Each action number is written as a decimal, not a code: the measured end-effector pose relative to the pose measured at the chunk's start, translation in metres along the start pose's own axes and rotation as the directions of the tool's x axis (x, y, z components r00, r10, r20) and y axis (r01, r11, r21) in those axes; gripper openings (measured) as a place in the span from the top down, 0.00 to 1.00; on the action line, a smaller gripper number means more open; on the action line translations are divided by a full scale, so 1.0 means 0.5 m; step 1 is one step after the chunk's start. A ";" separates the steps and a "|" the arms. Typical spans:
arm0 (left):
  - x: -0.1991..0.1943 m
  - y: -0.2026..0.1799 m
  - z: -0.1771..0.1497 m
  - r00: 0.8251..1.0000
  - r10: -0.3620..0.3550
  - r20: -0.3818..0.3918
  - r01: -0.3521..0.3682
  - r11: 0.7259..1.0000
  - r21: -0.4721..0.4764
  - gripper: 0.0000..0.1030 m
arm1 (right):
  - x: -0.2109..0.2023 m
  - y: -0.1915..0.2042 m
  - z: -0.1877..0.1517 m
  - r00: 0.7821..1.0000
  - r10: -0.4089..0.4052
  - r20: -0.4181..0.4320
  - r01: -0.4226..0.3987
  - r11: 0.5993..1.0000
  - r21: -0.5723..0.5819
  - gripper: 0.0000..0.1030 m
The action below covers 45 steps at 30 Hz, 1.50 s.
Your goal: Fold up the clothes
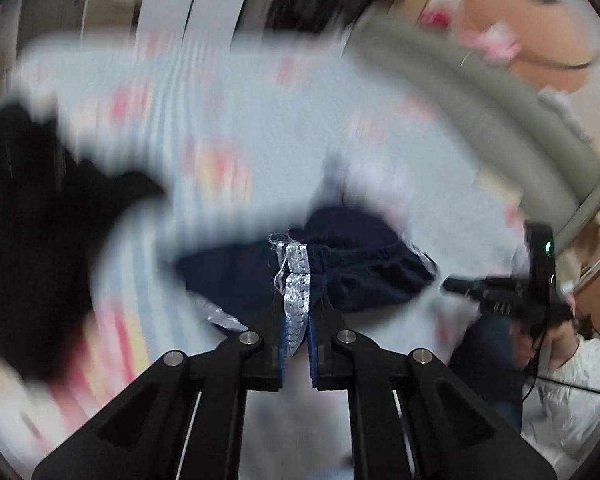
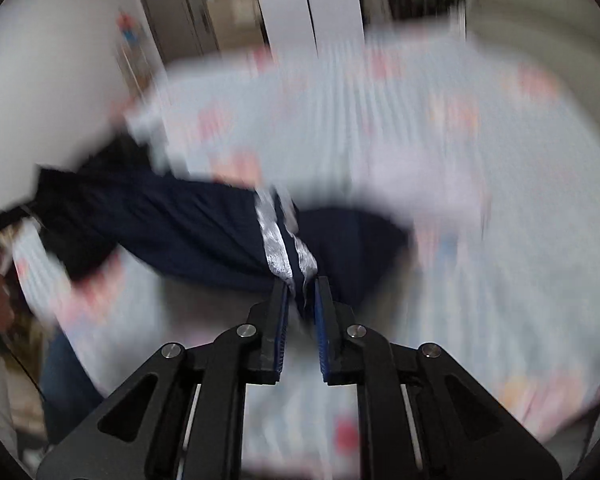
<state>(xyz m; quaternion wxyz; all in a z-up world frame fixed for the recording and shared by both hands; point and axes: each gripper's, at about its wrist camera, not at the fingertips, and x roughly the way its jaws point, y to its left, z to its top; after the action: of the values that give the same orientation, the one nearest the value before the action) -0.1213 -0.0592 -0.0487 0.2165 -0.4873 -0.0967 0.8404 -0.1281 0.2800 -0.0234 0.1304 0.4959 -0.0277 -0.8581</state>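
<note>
A dark navy garment [image 1: 352, 272] with a silver side stripe [image 1: 296, 292] hangs in the air above a bed. My left gripper [image 1: 298, 320] is shut on its striped edge. In the right wrist view the same navy garment [image 2: 188, 232] stretches to the left, and my right gripper [image 2: 301, 300] is shut on its striped edge [image 2: 278, 248]. The right gripper also shows at the right of the left wrist view [image 1: 500, 296], held in a hand. Both views are blurred by motion.
A pale blue bedsheet [image 1: 228, 128] with pink prints lies under the garment, and shows in the right wrist view [image 2: 440, 152]. A black cloth [image 1: 28, 216] lies at the left. A grey padded bed edge [image 1: 480, 96] runs at the right.
</note>
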 end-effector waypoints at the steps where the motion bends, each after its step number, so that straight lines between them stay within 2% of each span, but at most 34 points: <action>1: 0.041 0.023 -0.034 0.996 0.024 -0.085 -0.027 0.999 -0.040 0.90 | 0.033 -0.016 -0.037 0.997 -0.004 -0.076 0.006 0.999 0.032 0.89; 2: 0.069 0.040 -0.062 0.989 0.047 -0.140 -0.057 0.996 -0.066 0.90 | 0.066 -0.032 -0.074 0.989 -0.006 -0.151 0.015 0.998 0.063 0.89; 3: 0.071 0.046 -0.074 0.989 0.041 -0.141 -0.053 0.995 -0.083 0.90 | 0.081 -0.040 -0.098 0.982 -0.005 -0.187 0.021 0.996 0.082 0.88; 4: 0.057 0.046 -0.081 0.995 -0.009 -0.098 -0.002 0.994 -0.110 0.90 | 0.075 -0.038 -0.108 0.984 0.003 -0.177 0.012 0.996 0.088 0.88; 5: 0.043 0.045 -0.088 0.997 -0.058 -0.053 0.051 0.990 -0.133 0.84 | 0.063 -0.033 -0.115 0.988 0.019 -0.156 -0.004 0.996 0.092 0.81; 6: 0.028 0.042 -0.092 0.995 -0.100 -0.004 0.098 0.984 -0.150 0.66 | 0.053 -0.025 -0.116 0.990 0.037 -0.135 -0.025 0.996 0.090 0.71; 7: 0.016 0.034 -0.088 0.992 -0.118 0.046 0.123 0.981 -0.150 0.57 | 0.044 -0.014 -0.113 0.992 0.058 -0.115 -0.049 0.996 0.081 0.67; 8: 0.016 0.028 -0.080 0.992 -0.107 0.067 0.116 0.983 -0.145 0.46 | 0.042 0.000 -0.107 0.993 0.058 -0.101 -0.052 0.997 0.058 0.60; 11: 0.038 0.019 -0.044 0.998 -0.025 0.058 0.033 0.989 -0.146 0.47 | 0.057 0.046 -0.075 0.998 0.005 -0.066 -0.007 0.999 -0.034 0.60; 13: 0.034 0.020 -0.024 0.996 -0.012 0.091 0.027 0.985 -0.173 0.47 | 0.078 0.058 -0.041 0.999 -0.013 -0.030 0.012 0.999 -0.044 0.59; 15: 0.031 0.022 -0.014 0.994 0.011 0.113 0.010 0.983 -0.182 0.47 | 0.110 0.068 -0.001 0.999 -0.044 -0.009 0.044 0.999 -0.020 0.47; 16: 0.035 0.023 -0.009 0.993 0.033 0.113 -0.012 0.984 -0.180 0.47 | 0.126 0.074 0.019 0.998 -0.062 0.000 0.062 0.998 -0.008 0.45; 18: 0.065 0.025 0.006 0.989 0.138 0.055 -0.127 0.977 -0.168 0.49 | 0.169 0.081 0.058 0.995 -0.100 -0.009 0.100 0.995 0.012 0.42; 19: 0.082 0.031 0.008 0.983 0.186 0.012 -0.181 0.970 -0.162 0.52 | 0.201 0.080 0.072 0.992 -0.116 -0.050 0.117 0.993 0.018 0.42; 20: 0.097 0.037 0.009 0.972 0.233 -0.034 -0.236 0.960 -0.152 0.66 | 0.227 0.079 0.078 0.989 -0.120 -0.092 0.122 0.992 0.023 0.47; 21: 0.106 0.041 0.007 0.959 0.273 -0.075 -0.281 0.950 -0.137 0.70 | 0.242 0.079 0.073 0.985 -0.121 -0.124 0.124 0.992 0.018 0.61; 22: 0.102 0.043 0.000 0.956 0.281 -0.086 -0.290 0.949 -0.127 0.70 | 0.250 0.080 0.064 0.981 -0.124 -0.147 0.126 0.992 0.006 0.69; 23: 0.090 0.044 -0.011 0.961 0.265 -0.078 -0.273 0.954 -0.127 0.70 | 0.258 0.081 0.055 0.977 -0.128 -0.170 0.129 0.992 -0.006 0.74; 26: 0.067 0.052 -0.053 0.965 0.241 -0.105 -0.254 0.959 -0.126 0.70 | 0.214 0.087 -0.006 0.982 -0.125 -0.139 0.117 0.991 -0.062 0.83; 29: 0.054 0.056 -0.108 0.971 0.181 -0.154 -0.203 0.969 -0.141 0.70 | 0.167 0.068 -0.101 0.985 -0.099 -0.139 0.095 0.995 -0.038 0.83; 30: 0.040 0.058 -0.118 0.979 0.150 -0.137 -0.171 0.973 -0.155 0.70 | 0.155 0.061 -0.129 0.985 -0.097 -0.145 0.093 0.995 -0.032 0.83; 32: 0.001 0.051 -0.119 0.995 0.081 -0.053 -0.088 0.983 -0.161 0.64 | 0.135 0.049 -0.167 0.982 -0.105 -0.158 0.102 0.994 -0.028 0.83; 33: -0.017 0.044 -0.110 0.999 0.039 -0.007 -0.040 0.988 -0.149 0.54 | 0.124 0.047 -0.170 0.983 -0.104 -0.152 0.102 0.995 -0.025 0.80; 35: -0.025 0.031 -0.092 0.999 -0.020 0.030 0.023 0.992 -0.126 0.43 | 0.102 0.043 -0.173 0.986 -0.093 -0.138 0.092 0.996 -0.012 0.76; 36: -0.023 0.024 -0.082 0.998 -0.039 0.039 0.044 0.993 -0.113 0.43 | 0.096 0.045 -0.169 0.989 -0.072 -0.129 0.072 0.997 -0.001 0.75; 38: 0.000 0.013 -0.066 1.000 -0.012 0.029 0.015 0.996 -0.092 0.43 | 0.094 0.052 -0.164 0.992 -0.044 -0.122 0.045 0.999 0.006 0.75; 41: 0.039 0.003 -0.046 0.997 0.072 0.007 -0.071 0.993 -0.093 0.45 | 0.112 0.063 -0.169 0.986 -0.076 -0.146 0.075 0.997 -0.015 0.75; 44: 0.053 0.025 -0.032 0.996 0.086 0.007 -0.083 0.982 -0.168 0.45 | 0.110 0.061 -0.178 0.986 -0.071 -0.150 0.071 0.997 -0.005 0.75; 45: 0.065 0.032 -0.029 0.994 0.112 -0.018 -0.114 0.977 -0.178 0.45 | 0.107 0.058 -0.180 0.986 -0.073 -0.147 0.074 0.997 0.001 0.75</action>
<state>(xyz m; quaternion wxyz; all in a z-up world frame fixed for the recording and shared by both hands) -0.1268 -0.0592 -0.0872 0.1243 -0.5129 -0.1428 0.8373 -0.0705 0.2457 -0.1092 0.0985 0.5590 -0.0026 -0.8233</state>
